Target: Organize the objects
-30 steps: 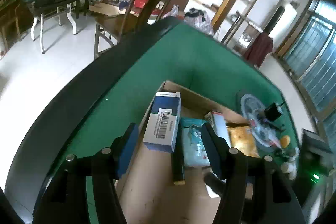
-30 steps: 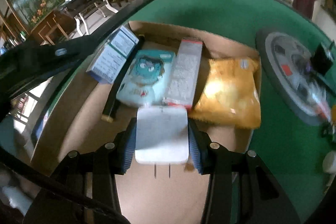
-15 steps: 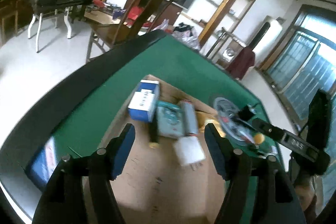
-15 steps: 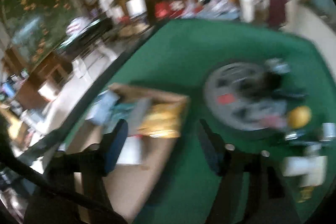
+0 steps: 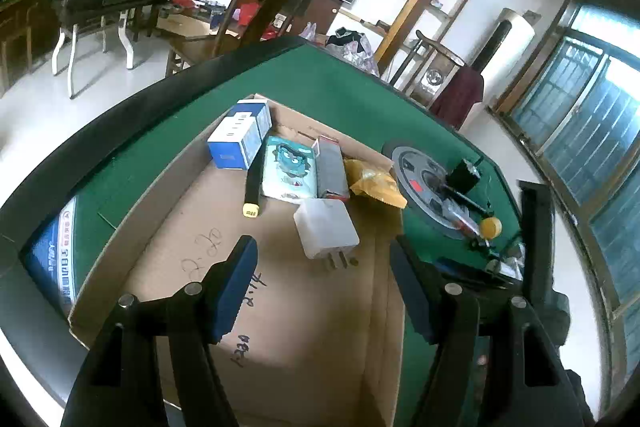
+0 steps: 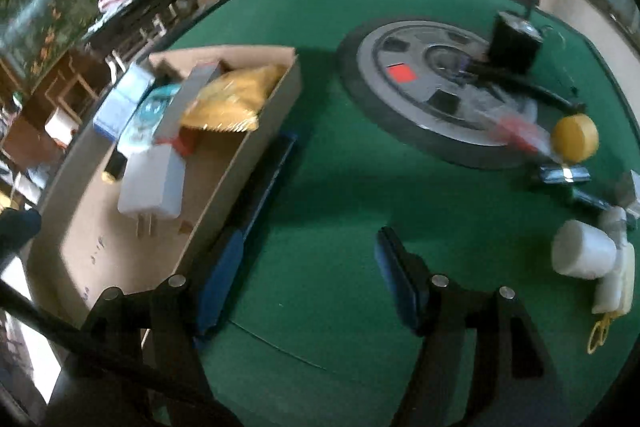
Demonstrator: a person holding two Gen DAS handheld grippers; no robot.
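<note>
A shallow cardboard box (image 5: 200, 251) (image 6: 248, 151) lies on the green table. In it are a blue and white carton (image 5: 240, 139), a black tube with a yellow cap (image 5: 253, 187), a teal cartoon pack (image 5: 290, 167), a grey and red box (image 5: 332, 171), a yellow snack bag (image 5: 376, 183) (image 6: 232, 99) and a white plug adapter (image 5: 326, 233) (image 6: 154, 183). My left gripper (image 5: 324, 291) is open and empty above the box. My right gripper (image 6: 308, 279) is open and empty over the green felt right of the box.
A grey round disc (image 6: 432, 87) with a black cube (image 6: 514, 43) sits right of the box. A yellow round thing (image 6: 574, 139), a white roll (image 6: 584, 255), small yellow scissors (image 6: 600, 335) and dark small items lie at the right. The table's black rim (image 5: 80, 155) runs along the left.
My right gripper let go of the white plug adapter in the box, opened and swung right over the felt. My left gripper drew back and up from the box.
</note>
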